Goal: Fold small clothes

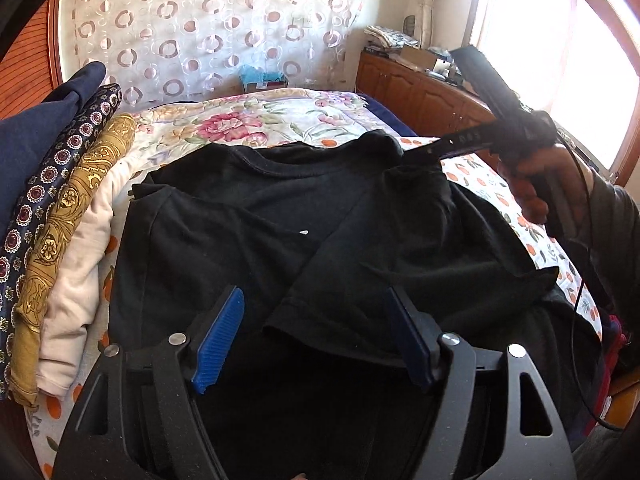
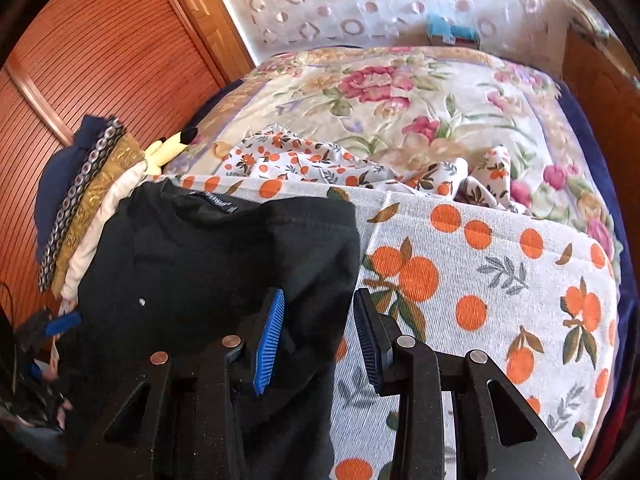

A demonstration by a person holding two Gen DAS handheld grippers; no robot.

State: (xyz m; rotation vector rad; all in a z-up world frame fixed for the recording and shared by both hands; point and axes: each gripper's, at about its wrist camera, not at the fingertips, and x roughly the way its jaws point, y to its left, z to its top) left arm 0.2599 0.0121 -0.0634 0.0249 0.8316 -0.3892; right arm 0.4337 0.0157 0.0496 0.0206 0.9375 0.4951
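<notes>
light: daylight is streaming in through the window (image 1: 560, 60), blowing out | blur: right wrist view is smearing slightly | edges: fisheye is bending, corners are vignetting

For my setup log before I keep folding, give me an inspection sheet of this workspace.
Surface: bed under an orange-print sheet, with a floral quilt behind.
Job's things: black shirt spread out and partly folded; folded pile beside it.
Clutter: crumpled print cloth; yellow toy.
Grippers: left tool is open above the shirt. Right tool is part open with the shirt's edge between its jaws; grip unclear.
Cables: black cable hanging by the right hand.
Surroundings: curtain, window, wooden cabinet, slatted door.
</notes>
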